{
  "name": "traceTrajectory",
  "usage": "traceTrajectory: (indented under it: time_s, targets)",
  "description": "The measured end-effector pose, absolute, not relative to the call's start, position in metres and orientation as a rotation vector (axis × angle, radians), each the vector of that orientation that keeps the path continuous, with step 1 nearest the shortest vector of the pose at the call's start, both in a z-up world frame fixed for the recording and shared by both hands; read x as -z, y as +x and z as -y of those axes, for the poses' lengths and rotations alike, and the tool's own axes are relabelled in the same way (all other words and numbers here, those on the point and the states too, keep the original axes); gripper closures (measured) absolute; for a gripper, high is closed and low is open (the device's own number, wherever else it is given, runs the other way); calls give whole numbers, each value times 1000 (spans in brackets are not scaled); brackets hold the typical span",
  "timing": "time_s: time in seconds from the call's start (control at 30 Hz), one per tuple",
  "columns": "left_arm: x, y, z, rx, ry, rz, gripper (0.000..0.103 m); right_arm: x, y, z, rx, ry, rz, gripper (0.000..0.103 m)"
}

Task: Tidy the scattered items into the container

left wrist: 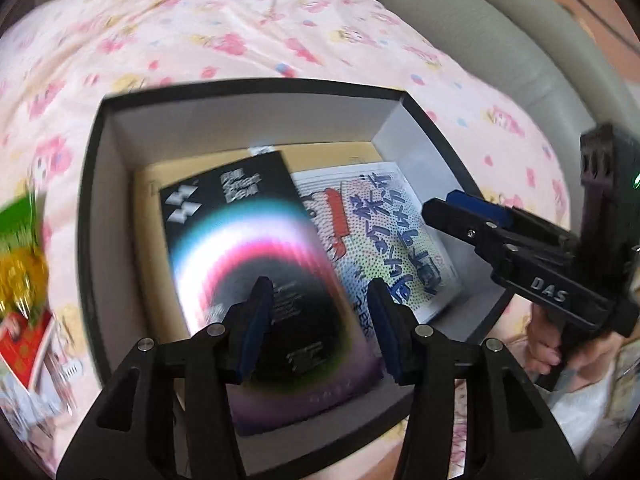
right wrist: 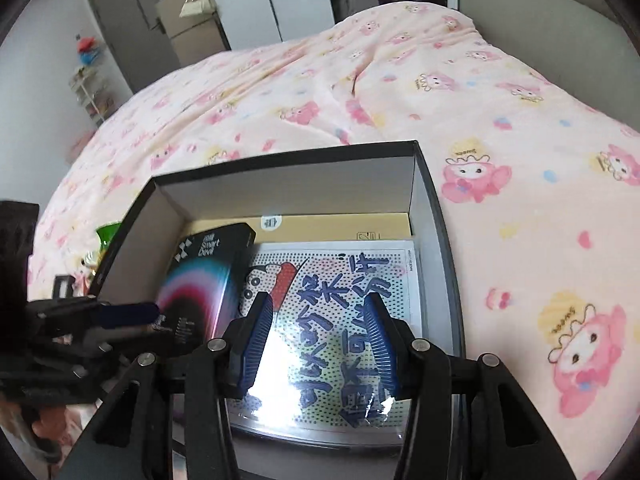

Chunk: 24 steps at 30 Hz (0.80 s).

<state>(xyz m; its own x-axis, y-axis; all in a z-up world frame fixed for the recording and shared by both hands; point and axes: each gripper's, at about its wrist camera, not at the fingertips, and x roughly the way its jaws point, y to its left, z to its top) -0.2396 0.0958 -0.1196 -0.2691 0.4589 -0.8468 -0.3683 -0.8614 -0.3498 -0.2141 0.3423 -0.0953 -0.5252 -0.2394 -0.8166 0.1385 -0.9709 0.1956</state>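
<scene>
- Left gripper (left wrist: 320,328) hangs over the black box (left wrist: 256,86), jaws about half open, nothing between them.
- Right gripper (right wrist: 318,344) likewise, half open and empty.
- Black carton (left wrist: 256,280) lies left inside; dotted packet (right wrist: 340,320) right.
- Green packet (left wrist: 18,248) lies outside, left, on the bedspread (left wrist: 200,40).
</scene>
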Motion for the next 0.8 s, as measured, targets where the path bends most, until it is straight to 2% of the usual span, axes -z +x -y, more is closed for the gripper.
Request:
traceTrajectory:
  time_s: [0.1,0.17,0.3,0.4,0.5,0.53,0.63,0.8]
  targets:
    - [118,-240,-118,-2190,-1515,-36,50,95,-208,-344,2558,1380,220,59]
    - [119,-235,-134,-2165,-1546,-169,36,95,-211,-339,2578,1375,198,59]
    - [131,-225,-151,-2193,-1580,-371,33,100,-211,-338,2576,1397,158,59]
    - [137,-227,-132,-2188,-1688,-234,32,103,-217,-336,2564,1396,194,59]
    - [138,-225,-114,-2205,-1737,-195,33,101,-216,-342,2566,1392,223,59]
    - [135,-226,-108,-2212,-1745,-165,41,101,-216,-343,2560,1395,230,59]
    - [121,-232,-101,-2227,-1718,-67,42,103,-216,-344,2530,1396,250,59]
    - [105,-265,-111,-2287,-1651,-61,42,103,-222,-345,2517,1382,245,59]
